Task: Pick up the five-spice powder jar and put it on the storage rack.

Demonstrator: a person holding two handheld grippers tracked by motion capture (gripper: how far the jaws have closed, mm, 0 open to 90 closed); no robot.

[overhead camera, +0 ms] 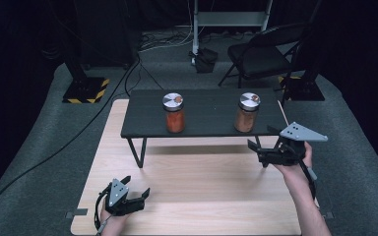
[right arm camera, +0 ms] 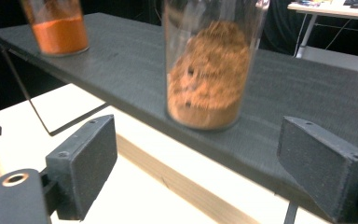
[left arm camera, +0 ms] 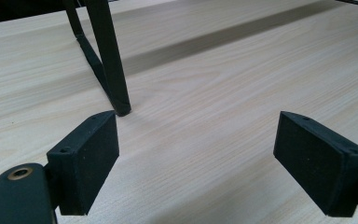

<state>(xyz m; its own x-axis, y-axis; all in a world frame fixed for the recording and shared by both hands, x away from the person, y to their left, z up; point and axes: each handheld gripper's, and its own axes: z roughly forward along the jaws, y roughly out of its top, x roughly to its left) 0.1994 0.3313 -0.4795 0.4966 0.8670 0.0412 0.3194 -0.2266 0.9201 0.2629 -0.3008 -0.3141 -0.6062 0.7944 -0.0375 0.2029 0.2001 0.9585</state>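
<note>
The tabletop (overhead camera: 192, 191) is showing pale, smooth wood grain. The dark shelf (overhead camera: 206, 115) is looking matt (faintly textured up close). Both jars (overhead camera: 174, 113) (overhead camera: 246, 112) are gleaming as clear glass under shiny metal lids (overhead camera: 173, 100).

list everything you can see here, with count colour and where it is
glass jar of orange powder: 1, silver lid, left on the shelf
glass jar of brown powder: 1, silver lid, right on the shelf
low black shelf on wire legs: 1, black, far half of the table
light wooden table: 1, pale wood, centre
folding chair: 1, black, on the floor behind
left gripper: 1, black, open, near left of the table
right gripper: 1, black, open, in front of the brown jar
</note>
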